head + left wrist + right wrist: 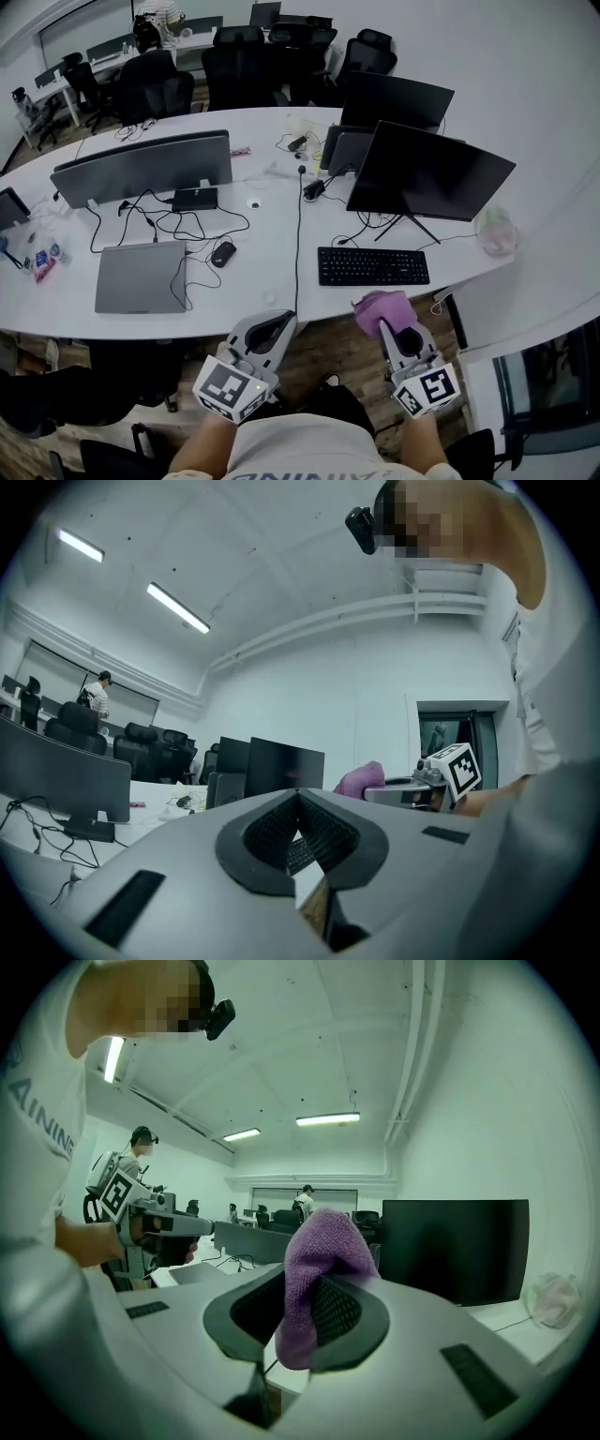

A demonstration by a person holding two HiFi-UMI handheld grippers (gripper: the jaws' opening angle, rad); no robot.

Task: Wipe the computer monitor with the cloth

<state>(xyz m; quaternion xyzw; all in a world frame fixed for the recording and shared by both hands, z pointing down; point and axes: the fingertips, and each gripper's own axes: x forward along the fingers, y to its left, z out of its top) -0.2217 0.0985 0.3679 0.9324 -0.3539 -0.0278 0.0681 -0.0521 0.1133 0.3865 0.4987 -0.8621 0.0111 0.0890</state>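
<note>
Grippers, two, hand-held, both low at 6 o'clock in the head view and off the near edge of the white table (281,202). Left gripper (298,801): I read its jaws as clenched, the ribbed pads meeting at the tips with nothing between them, only a small gap showing lower down; it touches nothing. Right gripper (311,1286): jaws clamped on the purple cloth (317,1258), which stands up in a rounded fold above the pads and hangs a little below them; how much cloth sits inside the jaws I cannot see. In the head view the cloth (382,309) is bunched at the front of the right gripper (395,330), just off the table edge, apart from every screen. Computer monitor (427,173): dark, upright on the table at 1 o'clock from the right gripper, well apart from it; its stand is mostly covered by the panel. Black keyboard (373,265): flat on the table at 12 o'clock from the cloth, between cloth and monitor. Second dark screen (398,101): behind the first at 12 o'clock, lower part hidden. Grey laptop (141,277): closed, at 10 o'clock from the left gripper (279,323). Pale rounded item (495,232) at 3 o'clock of the monitor: too blurred for me to identify.
</note>
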